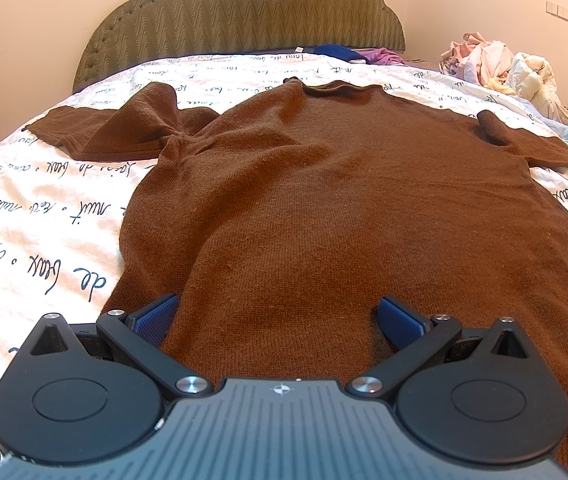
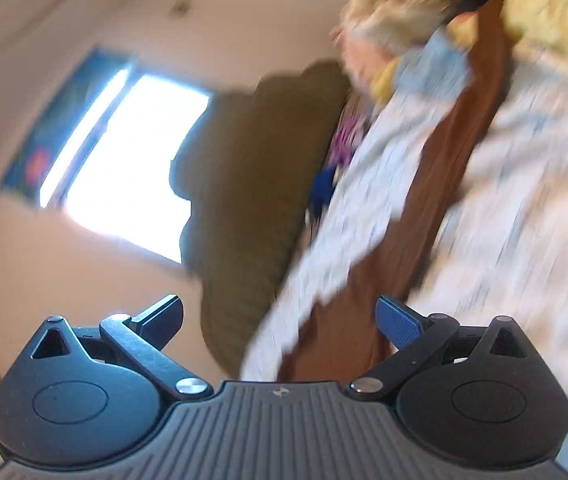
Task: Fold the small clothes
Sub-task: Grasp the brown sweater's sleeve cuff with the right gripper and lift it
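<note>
Crowding the sweater (image 1: 324, 200), laundry (image 1: 496, 64) sits beyond (both grippers' jaws wide, empty).

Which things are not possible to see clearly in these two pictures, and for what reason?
- Brown sweater: in the left wrist view the left gripper covers its hem, and the right sleeve end is cut off by the frame edge.
- Clothes pile: far off and small, single garments cannot be told apart.
- Right wrist view: tilted and motion-blurred; the bedsheet print is unreadable.
- Right gripper: open, nothing between the fingers; what is below it is out of frame.
</note>
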`<state>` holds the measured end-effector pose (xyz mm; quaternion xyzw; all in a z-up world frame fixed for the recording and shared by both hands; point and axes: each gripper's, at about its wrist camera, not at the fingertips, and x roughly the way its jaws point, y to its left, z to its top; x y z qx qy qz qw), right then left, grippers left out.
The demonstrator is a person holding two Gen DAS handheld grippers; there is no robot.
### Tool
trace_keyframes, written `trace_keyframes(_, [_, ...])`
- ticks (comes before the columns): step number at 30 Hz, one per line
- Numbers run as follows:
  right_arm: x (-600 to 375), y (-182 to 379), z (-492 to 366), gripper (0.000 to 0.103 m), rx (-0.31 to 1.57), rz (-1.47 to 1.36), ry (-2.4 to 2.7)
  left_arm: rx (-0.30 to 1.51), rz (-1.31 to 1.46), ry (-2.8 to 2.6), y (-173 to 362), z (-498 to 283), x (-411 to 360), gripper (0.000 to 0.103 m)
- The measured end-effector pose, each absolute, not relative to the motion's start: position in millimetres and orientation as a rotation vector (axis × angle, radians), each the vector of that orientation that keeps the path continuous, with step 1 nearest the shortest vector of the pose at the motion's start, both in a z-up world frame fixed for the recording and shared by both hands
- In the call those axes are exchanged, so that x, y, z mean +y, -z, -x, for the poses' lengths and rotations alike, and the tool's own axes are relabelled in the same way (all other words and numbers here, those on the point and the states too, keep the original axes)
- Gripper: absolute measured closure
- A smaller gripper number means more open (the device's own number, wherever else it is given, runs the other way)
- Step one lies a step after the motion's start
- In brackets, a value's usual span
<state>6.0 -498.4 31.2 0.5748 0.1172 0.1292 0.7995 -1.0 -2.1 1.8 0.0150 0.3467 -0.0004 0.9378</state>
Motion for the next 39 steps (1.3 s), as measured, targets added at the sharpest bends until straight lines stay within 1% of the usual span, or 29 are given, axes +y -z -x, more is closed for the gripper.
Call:
trace_keyframes(4, [-591,-12,-51,0.000,0.164,-1.326,-0.066,0.708,-0.031,0.001,-2,1,-2,0.000])
trace_keyframes(5, [-611,-4,-63,0.003,0.158,-1.349,-0.002,0.709,-0.032,0.001,-2,1,-2,0.000])
trace_keyframes(6, [-627,2,-73,0.011,0.160,-1.363,0.037,0.710,-0.033,0.000,-2,0,-3,0.000])
trace_keyframes(8, [-646,17,-99,0.013,0.199,-1.356,0.109,0.711,-0.037,0.000,-1,0,-3,0.000])
trace_keyframes(10, [-656,30,-118,0.023,0.215,-1.311,0.184,0.712,-0.039,0.001,-1,-1,-3,0.000])
trace_keyframes(11, [-662,37,-131,0.031,0.237,-1.297,0.190,0.712,-0.038,0.002,-1,-1,-3,0.000])
trace_keyframes(14, [-672,50,-157,0.034,0.279,-1.305,0.205,0.714,-0.039,0.003,-1,-2,-3,0.000])
trace_keyframes(16, [-672,51,-169,0.040,0.298,-1.277,0.198,0.714,-0.040,0.003,-1,-2,-3,0.000])
trace_keyframes(17, [-671,50,-173,0.054,0.298,-1.253,0.197,0.714,-0.041,0.003,-1,-3,-3,0.000])
trace_keyframes(18, [-672,49,-178,0.081,0.294,-1.223,0.194,0.715,-0.042,0.003,-1,-3,-3,0.000])
trace_keyframes(19, [-671,46,-181,0.094,0.297,-1.192,0.201,0.715,-0.042,0.004,0,-3,-3,0.000])
trace_keyframes(20, [-670,42,-181,0.099,0.295,-1.158,0.215,0.715,-0.040,0.005,0,-4,-3,0.000])
trace_keyframes(24, [-650,9,-178,0.099,0.244,-1.024,0.203,0.713,-0.036,0.006,0,-3,-3,0.000])
trace_keyframes(27, [-607,-31,-175,0.099,0.219,-0.897,0.105,0.711,-0.030,0.008,0,-3,-3,0.000])
trace_keyframes(29, [-559,-53,-180,0.099,0.231,-0.845,-0.012,0.708,-0.025,0.009,0,-2,-2,0.000])
trace_keyframes(32, [-462,-74,-200,0.099,0.267,-0.815,-0.235,0.704,-0.011,0.011,-1,-2,0,0.000])
trace_keyframes(35, [-349,-75,-231,0.098,0.358,-0.799,-0.431,0.704,-0.011,0.012,-1,-1,0,0.000])
trace_keyframes(36, [-313,-70,-239,0.094,0.393,-0.795,-0.470,0.703,-0.012,0.012,-1,-1,0,0.000])
trace_keyframes(37, [-279,-62,-248,0.088,0.442,-0.786,-0.497,0.703,-0.013,0.013,-1,-1,0,0.000])
trace_keyframes(38, [-251,-52,-257,0.056,0.510,-0.771,-0.503,0.703,-0.015,0.013,-1,0,0,0.000])
trace_keyframes(39, [-226,-41,-261,0.016,0.588,-0.759,-0.476,0.702,-0.016,0.016,-1,0,1,0.000])
